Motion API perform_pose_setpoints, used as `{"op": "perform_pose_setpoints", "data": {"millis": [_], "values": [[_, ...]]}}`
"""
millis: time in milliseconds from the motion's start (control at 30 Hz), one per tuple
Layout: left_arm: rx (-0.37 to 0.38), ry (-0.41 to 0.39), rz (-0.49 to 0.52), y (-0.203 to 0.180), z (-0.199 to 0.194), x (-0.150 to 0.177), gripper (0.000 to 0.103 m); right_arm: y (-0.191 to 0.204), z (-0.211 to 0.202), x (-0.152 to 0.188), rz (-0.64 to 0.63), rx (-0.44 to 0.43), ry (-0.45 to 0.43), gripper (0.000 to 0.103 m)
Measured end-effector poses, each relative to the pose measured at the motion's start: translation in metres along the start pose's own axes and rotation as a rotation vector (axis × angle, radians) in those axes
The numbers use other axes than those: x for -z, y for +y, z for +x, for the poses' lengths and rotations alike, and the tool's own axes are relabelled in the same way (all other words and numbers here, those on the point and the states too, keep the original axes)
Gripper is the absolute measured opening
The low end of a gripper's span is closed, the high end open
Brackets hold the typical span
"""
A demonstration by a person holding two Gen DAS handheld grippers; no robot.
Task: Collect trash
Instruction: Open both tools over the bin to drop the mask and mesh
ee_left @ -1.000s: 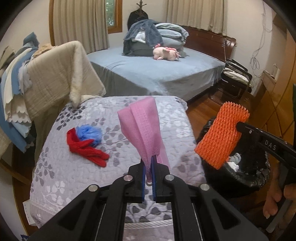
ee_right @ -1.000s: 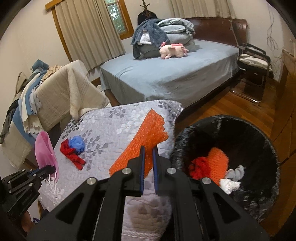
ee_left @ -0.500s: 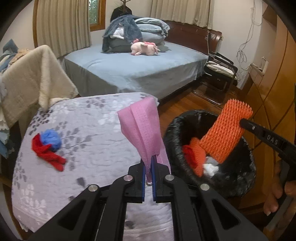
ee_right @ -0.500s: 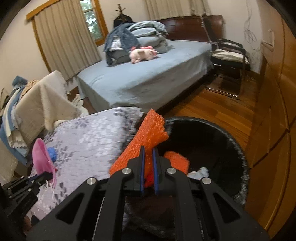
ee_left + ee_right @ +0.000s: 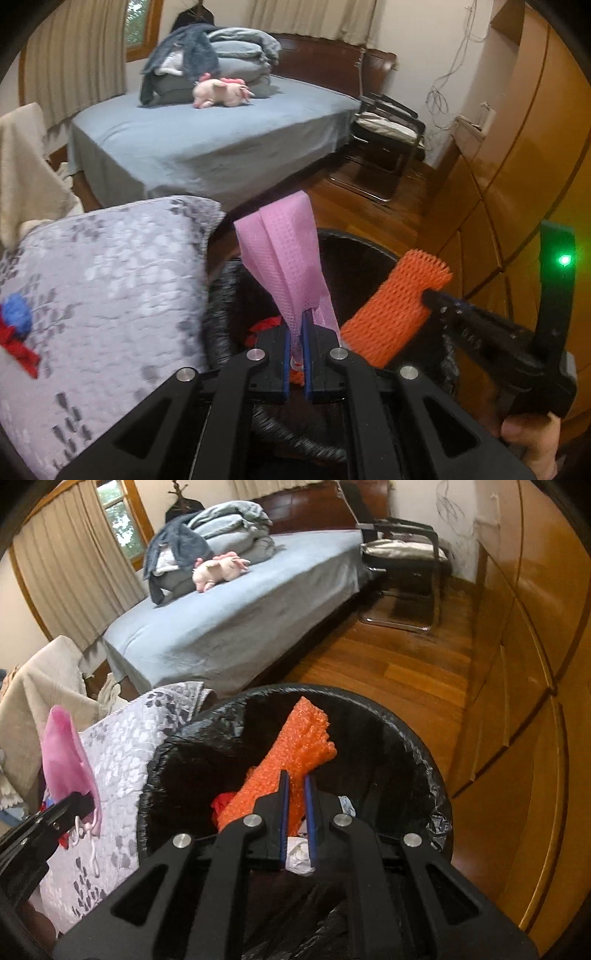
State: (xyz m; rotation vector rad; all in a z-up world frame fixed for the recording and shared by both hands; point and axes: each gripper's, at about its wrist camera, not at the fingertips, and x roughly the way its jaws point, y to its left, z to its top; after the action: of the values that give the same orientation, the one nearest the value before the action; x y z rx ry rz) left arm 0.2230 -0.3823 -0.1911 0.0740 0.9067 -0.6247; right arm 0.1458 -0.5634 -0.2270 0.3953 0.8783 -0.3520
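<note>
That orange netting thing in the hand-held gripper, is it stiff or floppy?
Probably springy rather than limp: the orange foam net stands up past the right hand-held gripper without drooping. Its open mesh suggests it is very light. It looks squashed where the jaws pinch it, so likely soft.

A pink mask [image 5: 284,258] with a fine dotted weave was seen at the centre of the left wrist view, and an orange foam net [image 5: 395,306] with an open mesh pattern to its right. The bin [image 5: 406,731] was lined in glossy black. The table [image 5: 110,295] was covered in pale lilac-grey cloth printed with darker grey leaves. A blue and red scrap [image 5: 14,325] was noted at the left edge. The bed [image 5: 240,616] was dressed in plain grey-blue, with a pink plush toy [image 5: 218,570] on it.
</note>
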Motion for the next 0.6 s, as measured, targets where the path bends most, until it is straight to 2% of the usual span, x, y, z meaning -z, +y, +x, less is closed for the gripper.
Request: {"op": "perform_pose_setpoints", "data": {"millis": [100,133,167,233,400,467,600], "values": [[0.003,0.019,0.022,-0.008,0.021,0.0,0.013,-0.008,0.015,0.001,0.013,0.011,0.037,0.011],[-0.005,0.026,0.026,-0.01,0.025,0.002,0.027,-0.01,0.017,0.002,0.021,0.015,0.042,0.013],[-0.006,0.031,0.028,-0.008,0.029,0.003,0.05,-0.015,0.018,0.004,0.037,0.016,0.045,0.014],[-0.022,0.02,0.022,-0.005,0.031,0.006,0.065,-0.019,0.02,0.006,0.054,0.015,0.051,0.018],[-0.03,0.034,0.028,0.004,0.033,0.01,0.065,-0.024,0.019,0.01,0.06,0.022,0.06,0.02],[-0.046,0.035,0.026,0.009,0.03,0.011,0.065,-0.023,0.016,0.011,0.057,0.027,0.051,0.031],[-0.069,0.024,0.016,0.021,0.018,0.009,0.065,-0.021,0.008,0.011,0.061,0.027,0.039,0.032]]}}
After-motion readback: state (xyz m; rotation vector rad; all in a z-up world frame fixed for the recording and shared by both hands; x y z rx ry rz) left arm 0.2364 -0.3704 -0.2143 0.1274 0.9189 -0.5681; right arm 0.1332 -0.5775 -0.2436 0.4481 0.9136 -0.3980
